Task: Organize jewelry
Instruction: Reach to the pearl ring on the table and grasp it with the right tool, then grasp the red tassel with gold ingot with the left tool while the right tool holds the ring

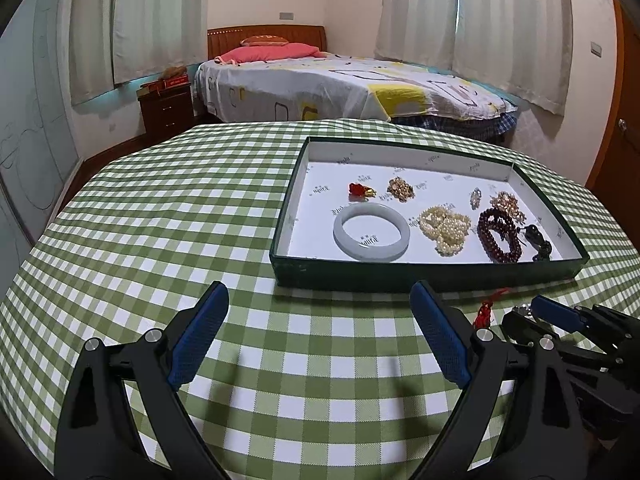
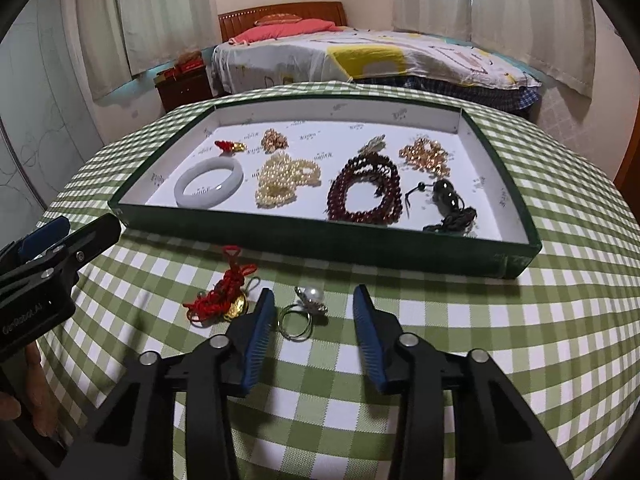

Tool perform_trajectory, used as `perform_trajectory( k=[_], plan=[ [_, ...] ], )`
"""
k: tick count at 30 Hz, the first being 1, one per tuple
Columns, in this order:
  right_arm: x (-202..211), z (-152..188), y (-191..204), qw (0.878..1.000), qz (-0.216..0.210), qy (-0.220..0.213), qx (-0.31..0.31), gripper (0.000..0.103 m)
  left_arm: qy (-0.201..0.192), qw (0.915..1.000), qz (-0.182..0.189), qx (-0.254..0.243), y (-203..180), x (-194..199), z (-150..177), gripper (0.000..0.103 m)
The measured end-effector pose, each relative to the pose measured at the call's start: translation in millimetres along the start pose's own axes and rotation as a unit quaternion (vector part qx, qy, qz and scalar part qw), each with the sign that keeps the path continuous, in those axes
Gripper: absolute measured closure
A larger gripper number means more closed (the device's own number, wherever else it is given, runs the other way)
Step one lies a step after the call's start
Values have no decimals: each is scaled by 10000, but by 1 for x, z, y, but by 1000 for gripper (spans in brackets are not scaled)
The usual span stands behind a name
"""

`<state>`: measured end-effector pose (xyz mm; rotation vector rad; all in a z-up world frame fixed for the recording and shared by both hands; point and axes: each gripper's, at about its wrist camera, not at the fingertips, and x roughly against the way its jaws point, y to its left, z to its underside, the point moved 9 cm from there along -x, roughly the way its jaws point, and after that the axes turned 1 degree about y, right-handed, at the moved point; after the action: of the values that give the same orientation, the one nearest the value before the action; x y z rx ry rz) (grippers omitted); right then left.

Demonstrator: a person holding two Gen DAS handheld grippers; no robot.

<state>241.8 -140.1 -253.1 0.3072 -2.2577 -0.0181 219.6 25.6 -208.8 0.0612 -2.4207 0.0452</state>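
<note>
A shallow green tray (image 2: 320, 236) sits on the checked surface (image 2: 520, 340), and everything here is placed against it. Inside the tray, along the near wall, lie a pale bangle (image 2: 209, 186), a heap of cream pearls (image 2: 286, 184), a coil of dark red beads (image 2: 364, 192) and a black corded pendant (image 2: 448, 202). Toward the far wall are a small red-and-gold charm (image 2: 229, 146), a gold cluster (image 2: 274, 140), a small silvery piece (image 2: 372, 144) and a second gold cluster (image 2: 426, 154).

Two pieces lie outside the tray, on the surface just before its near wall — a red knotted charm (image 2: 224, 292) with a gold coin, and beside it a pearl ring (image 2: 306, 312) with thin wire hoops.

The right tool (image 2: 314, 316) points down at the surface in front of the tray. Its blue pads stand apart with the ring lying between them; the left pad is near the hoops, but neither pad presses on the ring. The red charm lies just outside that left pad.

The left tool (image 1: 320, 320) hovers over bare cloth before the tray's near left corner, its fingers (image 1: 202, 334) spread wide with nothing between them. In the right wrist view it shows at the left edge, with a bit of a hand below it.
</note>
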Motion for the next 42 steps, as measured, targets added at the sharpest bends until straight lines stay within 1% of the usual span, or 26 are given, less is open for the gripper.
perform_trajectory(
  k=[1, 3, 4, 5, 9, 11, 18, 27, 36, 37, 38, 42],
  plan=[
    [0, 0, 1, 10000, 6, 3, 8, 66, 6, 10000, 2, 0, -1, -1, 0, 13],
    [1, 1, 1, 10000, -4, 7, 15, 72, 22, 10000, 13, 6, -3, -2, 1, 13],
    [1, 1, 1, 10000, -10, 9, 21, 78, 33, 10000, 22, 5, -3, -3, 2, 13],
    [1, 2, 2, 10000, -25, 14, 32, 79, 39, 10000, 25, 4, -4, -3, 2, 13],
    [1, 2, 2, 10000, -40, 12, 44, 79, 71, 9999, 73, 10, -7, -4, 5, 13],
    [3, 3, 2, 10000, -50, 0, 39, 82, 88, 9999, 100, 1, -8, -4, 6, 13],
    [9, 5, -8, 10000, -7, -25, 0, 83, 147, 9996, 247, -70, -22, -4, 12, 13],
    [20, 4, -28, 9998, 99, -171, -88, 83, 278, 9982, 489, -213, -49, -6, 19, 13],
    [27, 6, -48, 9991, 64, -278, -301, 83, 547, 9953, 729, -335, -83, -17, 25, 13],
    [27, 6, -50, 9991, 60, -287, -323, 83, 589, 9948, 760, -348, -87, -19, 25, 15],
    [27, 6, -52, 9989, 53, -293, -353, 83, 626, 9942, 790, -363, -90, -21, 26, 21],
    [26, 7, -58, 9984, -4, -303, -472, 83, 834, 9916, 863, -488, -101, -29, 32, 35]
  ],
)
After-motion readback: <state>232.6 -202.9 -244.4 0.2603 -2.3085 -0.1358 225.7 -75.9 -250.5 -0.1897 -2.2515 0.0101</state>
